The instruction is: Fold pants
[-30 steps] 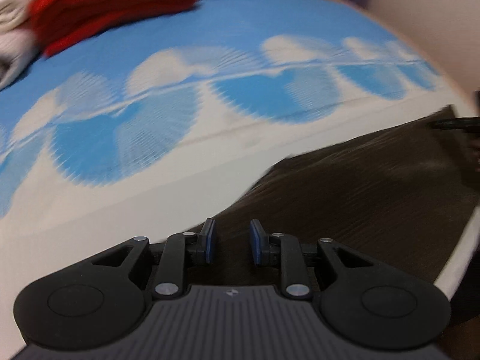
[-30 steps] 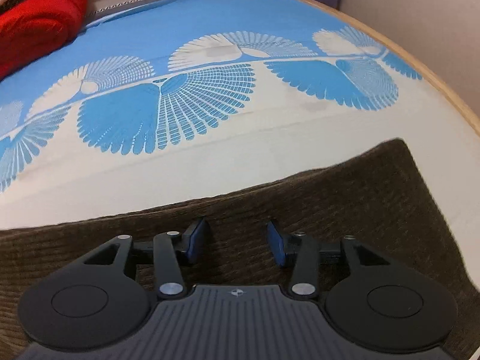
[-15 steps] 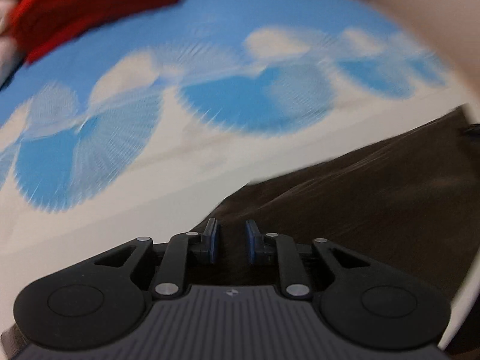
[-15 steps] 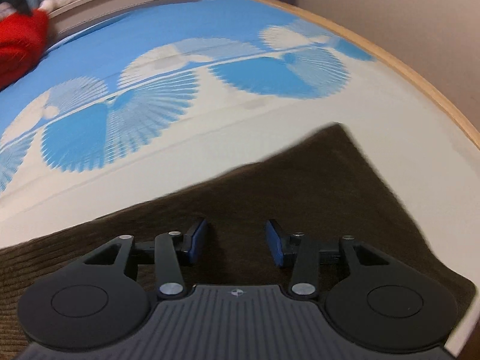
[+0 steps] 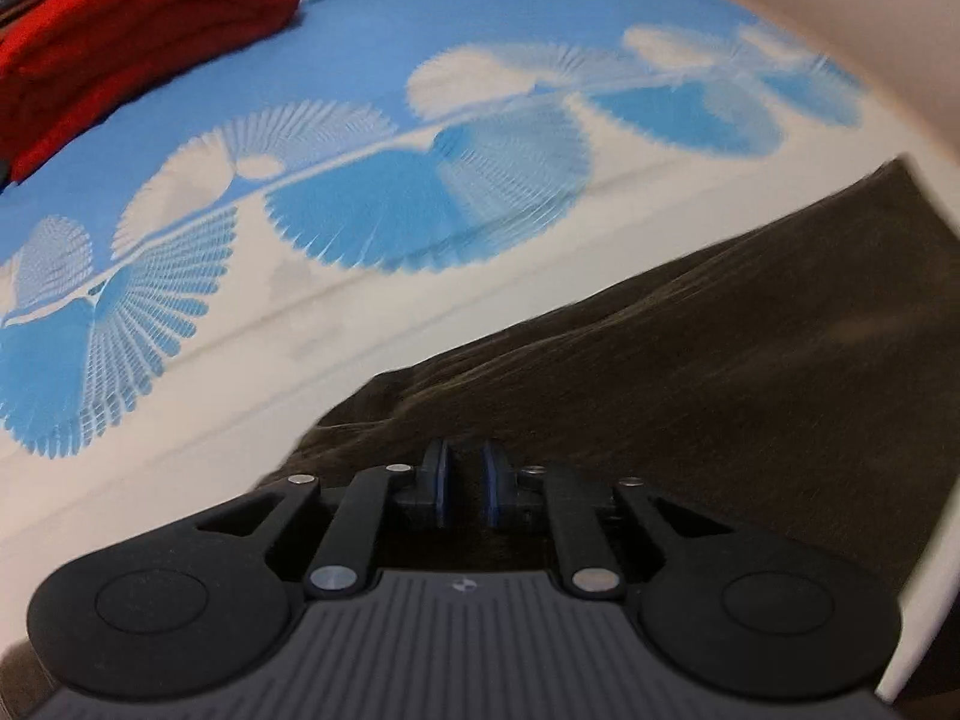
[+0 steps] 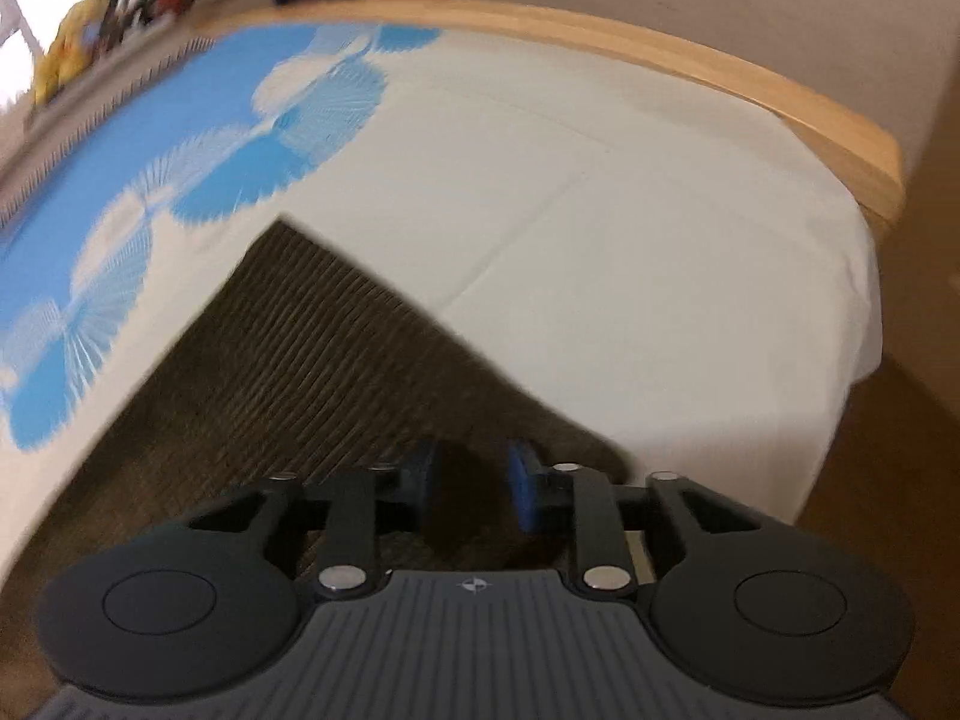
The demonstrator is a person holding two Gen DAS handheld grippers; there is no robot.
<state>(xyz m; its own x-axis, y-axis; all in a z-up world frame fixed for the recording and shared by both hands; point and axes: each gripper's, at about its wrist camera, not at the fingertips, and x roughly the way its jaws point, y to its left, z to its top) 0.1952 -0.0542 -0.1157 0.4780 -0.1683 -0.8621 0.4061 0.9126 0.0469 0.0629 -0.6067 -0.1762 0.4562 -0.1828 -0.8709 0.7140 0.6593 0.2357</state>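
Dark brown corduroy pants (image 5: pixel 720 360) lie on the bed, running from the bottom centre to the right edge in the left wrist view. My left gripper (image 5: pixel 465 480) sits at their near left end, its jaws closing to a narrow gap on a raised ridge of the fabric. In the right wrist view the pants (image 6: pixel 330 348) end in a pointed corner on the white sheet. My right gripper (image 6: pixel 474 480) hangs over their right edge. Its jaws are closing but still stand apart, with brown cloth showing in the gap.
The bed cover (image 5: pixel 360 60) is blue with white fan shapes, turning to plain white sheet (image 6: pixel 660 270) near the pants. A folded red garment (image 5: pixel 132 30) lies at the far left. A wooden bed rail (image 6: pixel 720 78) bounds the mattress, with brown floor (image 6: pixel 888 480) beyond.
Both grippers have narrowed their jaws. The right gripper slid right along the pants to their end and rolled, bringing the bed rail and floor into view. The left gripper shifted along the pants' edge.
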